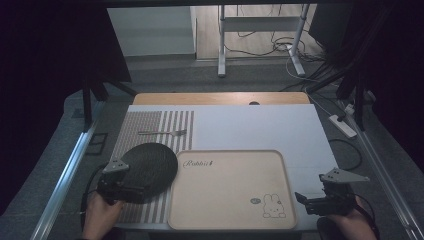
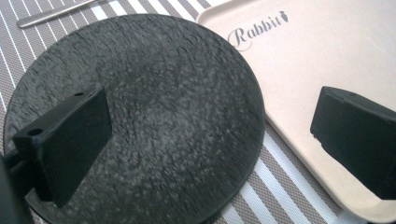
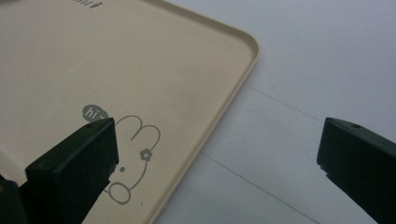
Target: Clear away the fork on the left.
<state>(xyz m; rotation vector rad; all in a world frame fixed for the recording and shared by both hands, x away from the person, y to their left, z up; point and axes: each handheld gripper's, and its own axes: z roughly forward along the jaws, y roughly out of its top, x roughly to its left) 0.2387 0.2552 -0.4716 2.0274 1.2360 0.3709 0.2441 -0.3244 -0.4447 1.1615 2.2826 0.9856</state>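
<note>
Black round plate (image 1: 150,169): flat on the striped placemat (image 1: 150,125), its right edge just beside or slightly over the left rim of the beige tray (image 1: 230,152). Rough, slate-like surface; judged stiff, fairly heavy, brittle at the rim (chipping likely if dropped). Best taken at the near edge, one jaw over and one under.

Left gripper (image 2: 205,140): jaws spread wide above the plate, nothing pinched. Right gripper (image 3: 219,163): jaws spread, straddling the tray's right rim, nothing pinched.

Tray: empty, printed rabbit (image 1: 274,205) only. Fork (image 1: 162,132) well beyond the plate, on the placemat.
</note>
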